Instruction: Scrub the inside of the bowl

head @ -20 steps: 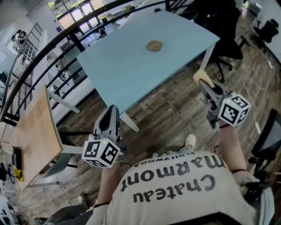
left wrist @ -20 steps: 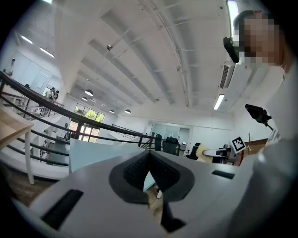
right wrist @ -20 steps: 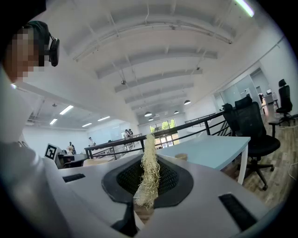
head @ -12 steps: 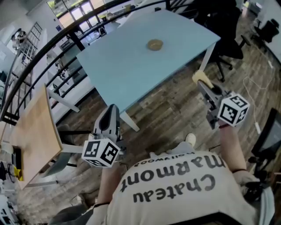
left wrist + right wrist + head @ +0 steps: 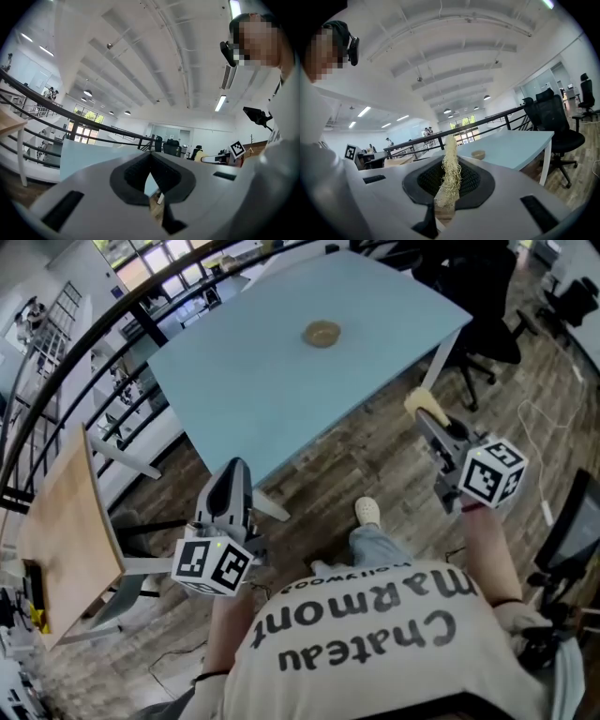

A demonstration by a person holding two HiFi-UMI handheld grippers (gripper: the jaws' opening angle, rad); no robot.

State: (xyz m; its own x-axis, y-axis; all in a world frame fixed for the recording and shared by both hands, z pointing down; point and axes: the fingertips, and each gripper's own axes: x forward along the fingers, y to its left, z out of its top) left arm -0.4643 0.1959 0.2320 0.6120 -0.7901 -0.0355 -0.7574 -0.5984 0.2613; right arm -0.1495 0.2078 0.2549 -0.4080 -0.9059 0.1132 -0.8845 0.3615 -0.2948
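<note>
A small tan bowl (image 5: 322, 334) sits far off on the pale blue table (image 5: 262, 381), and shows small in the right gripper view as the bowl (image 5: 478, 154). My right gripper (image 5: 424, 411) is held off the table's near right corner, shut on a yellow fibrous scrubber (image 5: 450, 174) that sticks out past the jaws as the scrubber (image 5: 429, 405). My left gripper (image 5: 231, 486) is held low by the table's near left corner, shut with nothing between its jaws (image 5: 151, 174). Both grippers are well short of the bowl.
A wooden table (image 5: 66, 540) stands at the left. A black railing (image 5: 84, 352) runs behind the blue table. Black office chairs (image 5: 478, 306) stand at the right, seen too as a chair (image 5: 555, 126). The person's shoe (image 5: 367, 511) is on the wooden floor.
The person has stepped forward: a foot now shows ahead on the floor. The table and bowl have shifted slightly left and up in the head view. Both grippers keep their pose.
</note>
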